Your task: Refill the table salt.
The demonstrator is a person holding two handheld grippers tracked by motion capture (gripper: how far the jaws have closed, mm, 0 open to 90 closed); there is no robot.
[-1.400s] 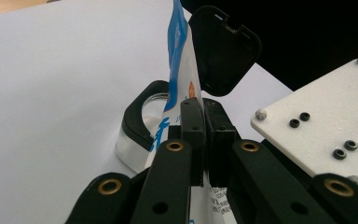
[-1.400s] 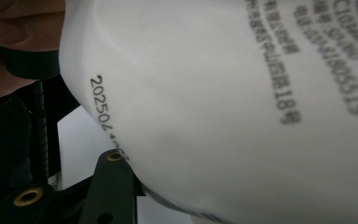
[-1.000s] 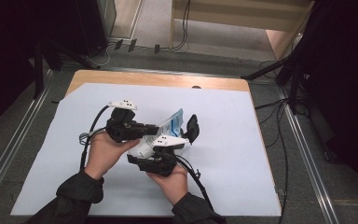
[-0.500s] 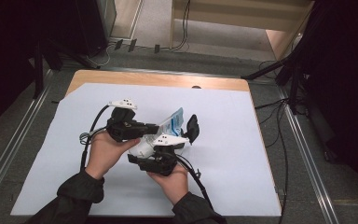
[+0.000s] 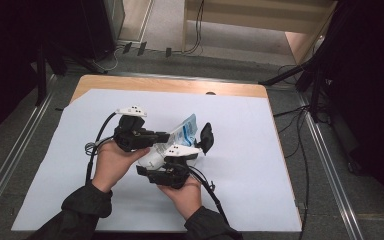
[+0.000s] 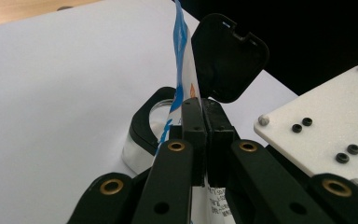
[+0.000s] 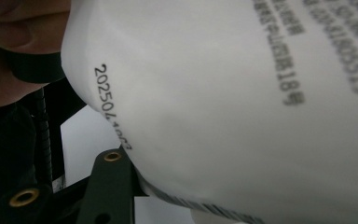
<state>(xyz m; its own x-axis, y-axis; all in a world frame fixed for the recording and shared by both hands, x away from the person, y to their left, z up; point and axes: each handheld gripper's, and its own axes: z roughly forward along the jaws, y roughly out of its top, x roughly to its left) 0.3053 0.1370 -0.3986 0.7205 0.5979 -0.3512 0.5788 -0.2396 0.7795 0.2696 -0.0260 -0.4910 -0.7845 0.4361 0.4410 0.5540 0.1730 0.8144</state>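
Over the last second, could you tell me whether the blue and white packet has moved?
No. In the high view the blue and white packet sits at the same spot relative to the table's wooden far edge, as before.

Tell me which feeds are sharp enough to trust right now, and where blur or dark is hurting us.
High view: table sheet evenly lit, surroundings nearly black. Left gripper view: sharp on the left hand-held gripper pinching the blue-and-white pouch; background dark. Right gripper view: pouch too close, its print blurring toward the right edge.
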